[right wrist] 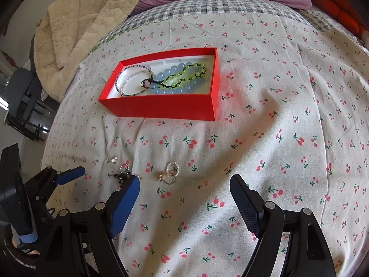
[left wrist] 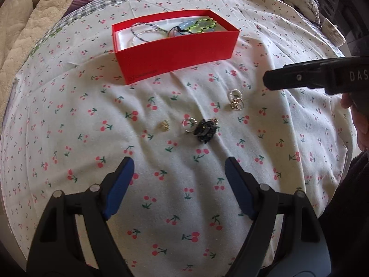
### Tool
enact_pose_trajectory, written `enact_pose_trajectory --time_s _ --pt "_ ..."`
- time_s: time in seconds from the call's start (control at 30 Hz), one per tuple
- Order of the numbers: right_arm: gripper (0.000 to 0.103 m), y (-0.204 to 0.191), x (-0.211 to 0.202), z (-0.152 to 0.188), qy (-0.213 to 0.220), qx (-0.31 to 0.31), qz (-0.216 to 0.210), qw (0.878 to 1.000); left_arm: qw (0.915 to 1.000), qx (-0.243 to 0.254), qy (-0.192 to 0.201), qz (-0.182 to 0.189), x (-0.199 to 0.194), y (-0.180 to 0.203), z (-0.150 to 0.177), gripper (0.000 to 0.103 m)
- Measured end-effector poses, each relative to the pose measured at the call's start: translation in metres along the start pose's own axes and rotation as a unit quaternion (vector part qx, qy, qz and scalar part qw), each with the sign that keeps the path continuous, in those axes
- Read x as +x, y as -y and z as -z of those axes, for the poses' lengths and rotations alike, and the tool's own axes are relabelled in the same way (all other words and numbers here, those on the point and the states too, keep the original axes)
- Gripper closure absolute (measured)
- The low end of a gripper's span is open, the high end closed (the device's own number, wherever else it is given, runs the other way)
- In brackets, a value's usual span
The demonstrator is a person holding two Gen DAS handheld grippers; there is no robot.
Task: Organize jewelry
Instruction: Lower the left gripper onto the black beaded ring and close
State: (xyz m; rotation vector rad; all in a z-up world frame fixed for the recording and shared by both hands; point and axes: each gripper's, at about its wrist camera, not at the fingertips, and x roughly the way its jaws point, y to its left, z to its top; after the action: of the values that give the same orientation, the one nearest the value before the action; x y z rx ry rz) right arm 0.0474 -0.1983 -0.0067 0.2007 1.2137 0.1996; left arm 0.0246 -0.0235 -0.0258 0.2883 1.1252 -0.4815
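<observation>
A red box (right wrist: 161, 106) is sitting on the cherry-print cloth (right wrist: 288, 120) toward the far side, and it is already holding several pieces: a blue bead bracelet (right wrist: 175, 87), a green bead bracelet (right wrist: 184, 73) lying across it, and a few thin beaded strands (right wrist: 129, 85) at the other end. That part of the sorting is looking done, as far as one can judge. What is remaining is lying loose on the cloth nearer the tongs: a cluster of rings with a small pearl loop (left wrist: 235, 99), a dark beaded ornament (left wrist: 206, 132) with a silver ring (left wrist: 189, 124) touching or just beside it, and a small gold piece (left wrist: 165, 125) a little apart (too small to tell exactly what it is). The left gripper (left wrist: 178, 184) is hovering over the cloth just short of the dark ornament, its blue pads spread wide and carrying nothing. The right gripper (right wrist: 184, 198) is likewise gaping and empty, poised near the ring cluster (right wrist: 169, 173), which is lying just ahead of its left pad. So the bracelets are appearing settled while the smaller items, four groups or so, are waiting to be lifted into the box; these tiny rings are likely calling for a careful, low pinch against soft fabric.
</observation>
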Motion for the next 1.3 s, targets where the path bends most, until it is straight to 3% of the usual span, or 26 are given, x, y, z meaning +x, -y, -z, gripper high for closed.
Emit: enact_pose_trajectory --time_s 0.17,0.43,0.63,0.7,0.8,0.93,1.03,1.17,1.3 --pt "0.021 -0.001 0.005 0.004 -0.021 0.002 -0.011 1.000 0.9996 0.014 -0.005 0.024 0.005 0.013 -0.006 0.040" --pt "0.021 -0.002 0.005 0.004 -0.033 0.008 -0.024 0.999 0.9992 0.016 -0.012 0.034 0.015 0.019 -0.018 0.057" --pt "0.021 0.000 -0.001 0.001 -0.028 0.011 -0.020 0.999 0.9989 0.015 -0.005 0.044 0.017 0.018 -0.024 0.075" --pt "0.021 0.002 -0.001 0.000 -0.026 0.015 -0.020 0.999 0.9988 0.010 -0.008 0.048 0.018 0.016 -0.025 0.091" --pt "0.021 0.002 -0.002 -0.001 -0.025 0.020 -0.021 0.999 0.9986 -0.003 -0.011 0.052 0.016 0.011 -0.025 0.098" --pt "0.021 0.002 -0.002 -0.002 -0.025 0.019 -0.021 0.999 0.9980 -0.009 -0.004 0.062 0.009 0.010 -0.023 0.099" --pt "0.021 0.001 -0.003 -0.003 -0.024 0.021 -0.023 0.999 0.9985 0.014 0.006 0.052 0.004 0.014 -0.021 0.097" --pt "0.021 -0.002 -0.003 -0.005 -0.025 0.024 -0.032 0.999 0.9982 0.042 0.010 0.040 0.005 0.020 -0.019 0.063" --pt "0.021 -0.006 0.000 -0.006 -0.033 0.022 -0.038 0.999 0.9980 0.051 0.001 0.037 0.012 0.022 -0.022 0.060"
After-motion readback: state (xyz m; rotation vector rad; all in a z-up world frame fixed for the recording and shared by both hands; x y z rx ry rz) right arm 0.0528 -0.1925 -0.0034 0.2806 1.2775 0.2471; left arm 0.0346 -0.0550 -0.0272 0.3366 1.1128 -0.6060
